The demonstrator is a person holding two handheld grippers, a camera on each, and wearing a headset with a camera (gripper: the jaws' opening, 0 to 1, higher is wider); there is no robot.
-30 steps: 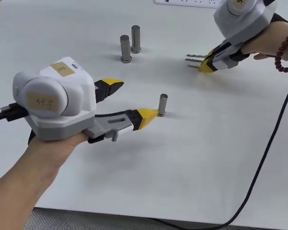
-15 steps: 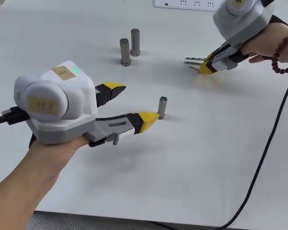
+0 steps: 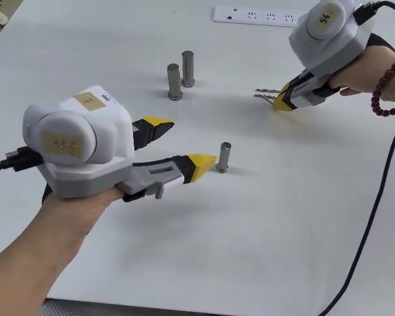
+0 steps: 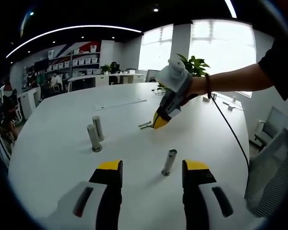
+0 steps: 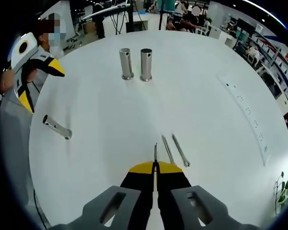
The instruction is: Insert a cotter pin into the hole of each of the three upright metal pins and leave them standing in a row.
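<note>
Three grey metal pins stand upright on the white table: two close together at the back (image 3: 174, 81) (image 3: 187, 68) and one alone nearer me (image 3: 224, 157). My left gripper (image 3: 181, 141) is open, and its near yellow tip lies just left of the lone pin (image 4: 169, 162), which stands ahead between the jaws. At the right, my right gripper (image 3: 281, 102) is shut on a thin cotter pin (image 5: 155, 155) that sticks out from its tips. Two loose cotter pins (image 5: 168, 149) (image 5: 181, 151) lie beside it on the table.
A white power strip (image 3: 253, 14) lies along the far table edge. A black cable (image 3: 375, 197) runs down the right side of the table. The table's front edge (image 3: 184, 306) is close to me.
The head camera has tipped, shifting the whole scene down. The left gripper's near tip has drawn slightly back from the lone pin. The right gripper stays at the cotter pins.
</note>
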